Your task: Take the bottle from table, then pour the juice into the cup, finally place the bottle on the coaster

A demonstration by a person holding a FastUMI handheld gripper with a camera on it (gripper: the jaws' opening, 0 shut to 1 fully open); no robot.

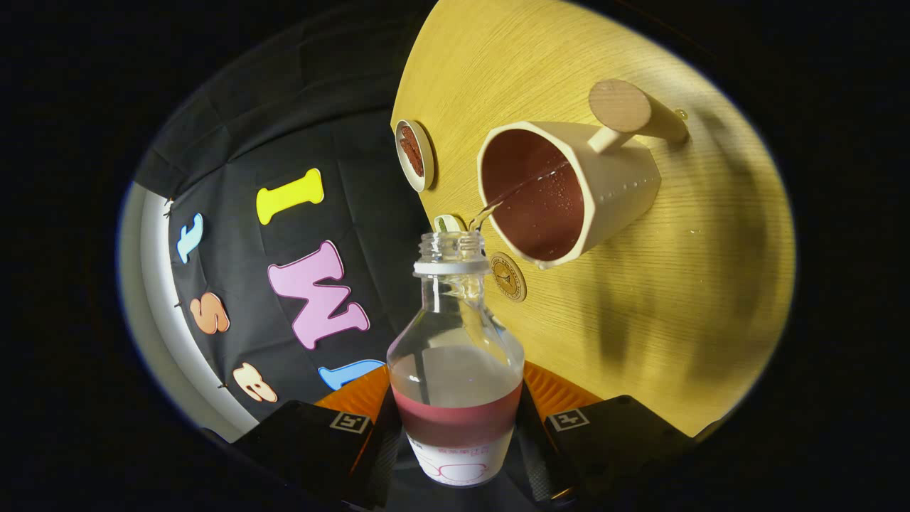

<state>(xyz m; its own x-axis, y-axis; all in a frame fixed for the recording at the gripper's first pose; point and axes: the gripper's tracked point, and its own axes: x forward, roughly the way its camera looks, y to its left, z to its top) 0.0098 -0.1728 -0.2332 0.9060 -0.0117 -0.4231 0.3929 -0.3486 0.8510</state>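
- One hand-held gripper [455, 427] is seen, its two fingers [377, 434] closed against either side of the lower body of a bottle, so that the bottle is clamped between them.
- One bottle [455, 355] is counted: clear, uncapped, with a white collar ring below the threaded neck and a red-and-white label band around its lower part.
- The bottle is held tipped, its open mouth just beside the rim of the cup, and a thin stream of juice [485, 213] is seen passing from the mouth into the cup.
- One cup [611, 185] is counted: cream outside, dark reddish inside, with a single handle ending in a round wooden disc; it stands on the tabletop beyond the bottle's mouth.
- Droplets and a wet streak are visible on the cup's inner wall.
- One light wood-grain tabletop [675, 284] carries the things.
- One round brown coaster [508, 276] with a gold emblem lies flat on the tabletop, near the bottle's neck and just beside the cup's base.
- One small round white dish [414, 154] with a reddish-brown filling rests on the tabletop, apart from the cup.
- One small white-and-green object [448, 222] is partly hidden behind the bottle's mouth; what it is cannot be told.
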